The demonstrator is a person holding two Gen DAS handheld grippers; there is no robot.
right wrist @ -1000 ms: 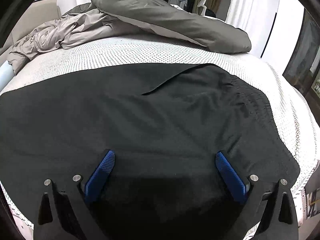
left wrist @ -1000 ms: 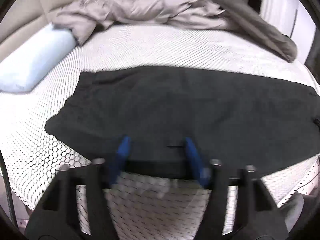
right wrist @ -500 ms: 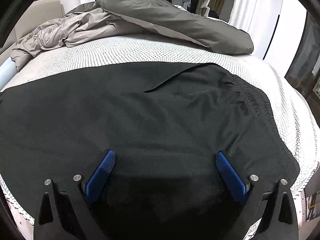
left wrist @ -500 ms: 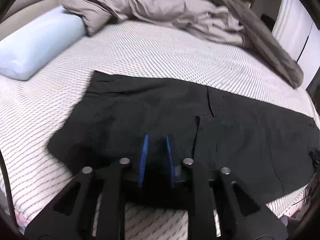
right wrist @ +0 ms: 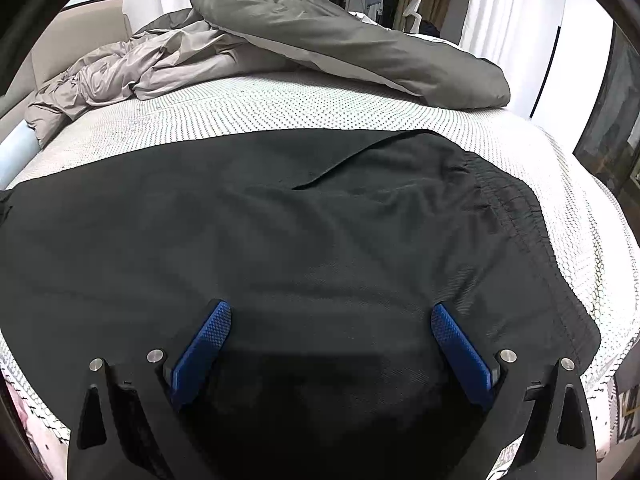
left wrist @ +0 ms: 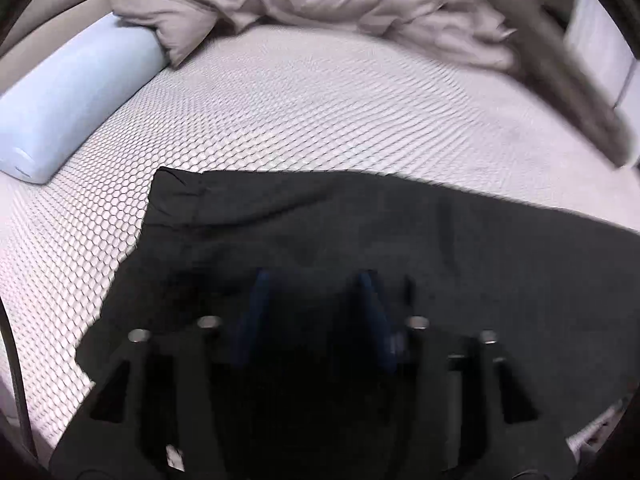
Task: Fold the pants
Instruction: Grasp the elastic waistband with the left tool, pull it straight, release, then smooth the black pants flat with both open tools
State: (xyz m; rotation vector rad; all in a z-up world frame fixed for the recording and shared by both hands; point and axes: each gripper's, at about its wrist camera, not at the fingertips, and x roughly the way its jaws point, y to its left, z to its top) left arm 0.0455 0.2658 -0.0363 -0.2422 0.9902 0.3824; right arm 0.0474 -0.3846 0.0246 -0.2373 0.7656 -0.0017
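Left gripper (left wrist: 316, 312): we see its blue pads blurred and low over the dark cloth, jaws opening, about halfway apart; nothing is pinched between them that we can make out.
Right gripper (right wrist: 330, 348): we hold it with jaws spread wide above the cloth, pads clear of it and gripping nothing.
Pants (right wrist: 280, 240): black, spread flat across the near side of the bed, directly under both tools; the gathered waistband (right wrist: 516, 216) lies toward the right edge, the leg ends (left wrist: 176, 196) toward the left.
How it will handle: we judge the fabric thin, light and limp, with a fine weave that may slide on the mattress; it will sag and drape from any single hold, so it needs two holds to carry an edge straight.
Where to take hold: we would pinch the hem corner at the leg end with the left tool and the waistband edge with the right, catching both layers at the rim, not the flat middle.
Mattress cover (left wrist: 320, 112): white, honeycomb-patterned, bare beyond the garment.
Pillow (left wrist: 68, 96): pale blue, far left.
Duvet (right wrist: 340, 44): grey, rumpled at the far side, well apart from the garment.
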